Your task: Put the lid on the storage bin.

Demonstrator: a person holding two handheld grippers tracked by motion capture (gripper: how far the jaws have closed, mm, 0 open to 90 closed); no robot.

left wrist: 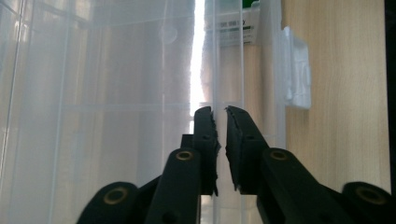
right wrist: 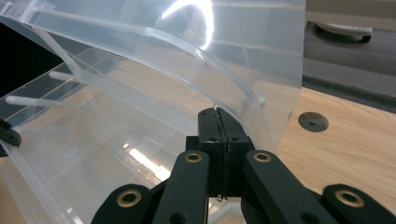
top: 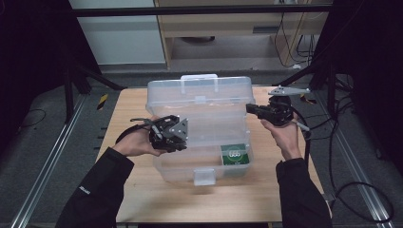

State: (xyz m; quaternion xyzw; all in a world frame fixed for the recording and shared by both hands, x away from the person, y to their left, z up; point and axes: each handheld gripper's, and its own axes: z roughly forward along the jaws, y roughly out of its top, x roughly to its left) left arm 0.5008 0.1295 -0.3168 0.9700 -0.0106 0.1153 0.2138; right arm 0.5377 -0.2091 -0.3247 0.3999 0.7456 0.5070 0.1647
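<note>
Clear plastic storage box (top: 199, 137) with a hinged lid (top: 199, 97) sits mid-table on the pale wooden tabletop (top: 142, 199), lid raised, a green packet (top: 234, 154) inside. Left gripper (left wrist: 219, 116) straddles the box's thin wall, jaws slightly apart. Right gripper (right wrist: 218, 116) is pinched tight on the lid's edge.

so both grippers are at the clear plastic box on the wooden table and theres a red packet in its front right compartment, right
Not quite: the packet is green, not red, as the high view shows. The rest holds: the left gripper and the right gripper are both at the clear plastic box on the wooden table, and the packet lies in the box's front right compartment.
</note>
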